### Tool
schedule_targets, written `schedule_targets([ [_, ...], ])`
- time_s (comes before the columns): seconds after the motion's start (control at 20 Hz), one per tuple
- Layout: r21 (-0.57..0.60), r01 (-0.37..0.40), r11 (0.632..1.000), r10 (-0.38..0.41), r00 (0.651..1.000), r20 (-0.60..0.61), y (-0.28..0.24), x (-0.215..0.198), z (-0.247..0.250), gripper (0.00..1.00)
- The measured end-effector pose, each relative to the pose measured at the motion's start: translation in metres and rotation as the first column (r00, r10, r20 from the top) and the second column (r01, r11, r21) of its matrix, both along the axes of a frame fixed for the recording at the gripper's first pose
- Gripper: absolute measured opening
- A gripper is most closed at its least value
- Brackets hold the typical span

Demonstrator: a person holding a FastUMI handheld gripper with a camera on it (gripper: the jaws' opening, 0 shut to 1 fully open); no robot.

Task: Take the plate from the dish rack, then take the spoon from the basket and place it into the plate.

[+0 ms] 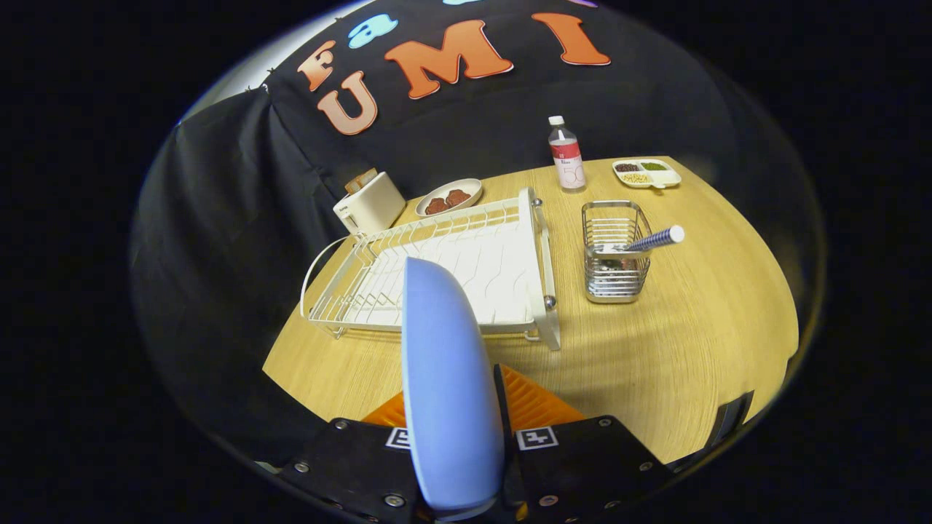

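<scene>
Plate (444, 378), pale blue, stands on edge between the two fingers of the gripper (466, 437), which pinch it from either side so that it rises upright ahead of the camera, its upper rim crossing in front of the near edge of the dish rack. It is out of the rack and clear of the table.

Largest of all is the wooden table (655, 349), light in tone, on which everything else rests. Next in size comes the white wire dish rack (466, 269), lying just beyond the held plate, with a flat drainer tray inside its wire frame and a solid white end piece on the side nearest the basket. To that side of the rack, a little apart from it, stands the metal wire basket (615, 255). The spoon (652, 240) sits in this basket, leaning outward away from the rack, its striped handle with a white rounded end sticking up past the basket's rim; its bowl end is down inside, too hard to make out.

Beyond the far corner of the rack sits a white toaster (370, 204) with a slice of bread poking from its slot. Just beside it lies a small oval dish (449, 197) holding dark brown food. Farther back, beyond the basket, a clear bottle (567, 156) with a white cap and a red label stands upright. Near the bottle lies a shallow white divided tray (646, 173) with small portions of dark, green and yellowish bits in separate compartments.
</scene>
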State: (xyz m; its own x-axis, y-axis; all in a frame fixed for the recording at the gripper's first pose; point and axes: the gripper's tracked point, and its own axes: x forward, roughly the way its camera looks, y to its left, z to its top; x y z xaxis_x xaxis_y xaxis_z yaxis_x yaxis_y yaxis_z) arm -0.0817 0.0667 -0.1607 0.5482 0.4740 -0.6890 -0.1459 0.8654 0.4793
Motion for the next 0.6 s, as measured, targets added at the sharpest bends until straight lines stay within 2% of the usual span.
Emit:
schedule_targets([
  [0.4,0.023,0.031,0.999,-0.03,0.998,-0.048,0.005,-0.012,-0.034,0.35],
  [0.6,0.07,0.045,0.997,-0.04,0.996,-0.074,0.012,-0.013,-0.042,0.35],
])
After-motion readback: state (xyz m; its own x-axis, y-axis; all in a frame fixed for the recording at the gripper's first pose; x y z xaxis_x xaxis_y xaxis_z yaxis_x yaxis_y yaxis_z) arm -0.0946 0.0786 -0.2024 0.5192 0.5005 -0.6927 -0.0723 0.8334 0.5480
